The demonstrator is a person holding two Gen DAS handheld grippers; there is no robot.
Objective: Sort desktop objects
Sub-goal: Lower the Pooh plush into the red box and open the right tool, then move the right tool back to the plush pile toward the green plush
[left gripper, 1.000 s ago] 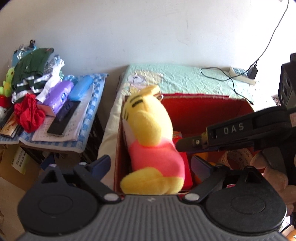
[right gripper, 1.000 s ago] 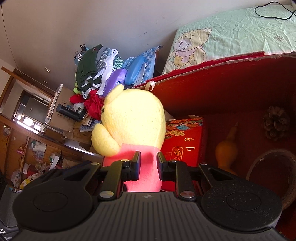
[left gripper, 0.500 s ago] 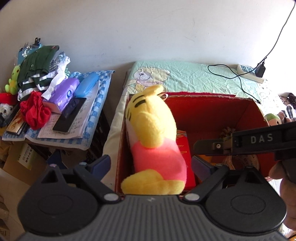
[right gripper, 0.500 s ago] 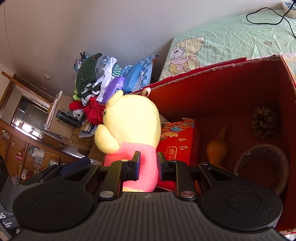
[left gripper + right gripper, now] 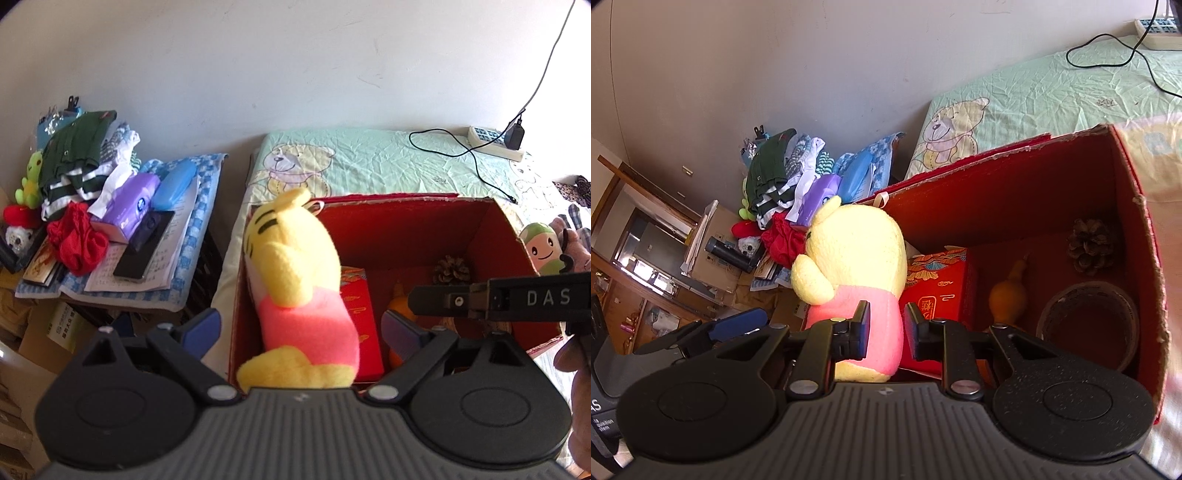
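Both cameras have pulled back and up since a moment ago, so more of the red box [image 5: 406,221] shows now, with its far wall and right wall in view. In the left wrist view the right gripper's side bar has slid toward the right edge and sits higher over the box.

The yellow plush toy [image 5: 295,273] in a pink shirt has not moved. It stands inside the red box, leaning against the left wall, with its head poking above the rim. Black stripes mark its head. Just beside it in the box stands a red gift box [image 5: 938,291] with gold writing too small to read. An orange gourd [image 5: 1006,295], a pine cone [image 5: 1091,245] and a roll of tape [image 5: 1089,321] lie on the box floor to the right.

The left gripper [image 5: 301,326] has its blue fingers spread wide apart, one on each side of the toy, and they hold nothing. The right gripper [image 5: 886,330] has its fingers close together with a small gap between them, and nothing is in that gap. White letters "DAS" can be read on the right gripper's side in the left wrist view.

The box sits on a green bear sheet [image 5: 369,162]. A power strip [image 5: 493,142] lies at the far corner. To the left, a small table holds a purple tissue pack [image 5: 129,203], a blue case [image 5: 173,184] and a red cloth [image 5: 77,243].
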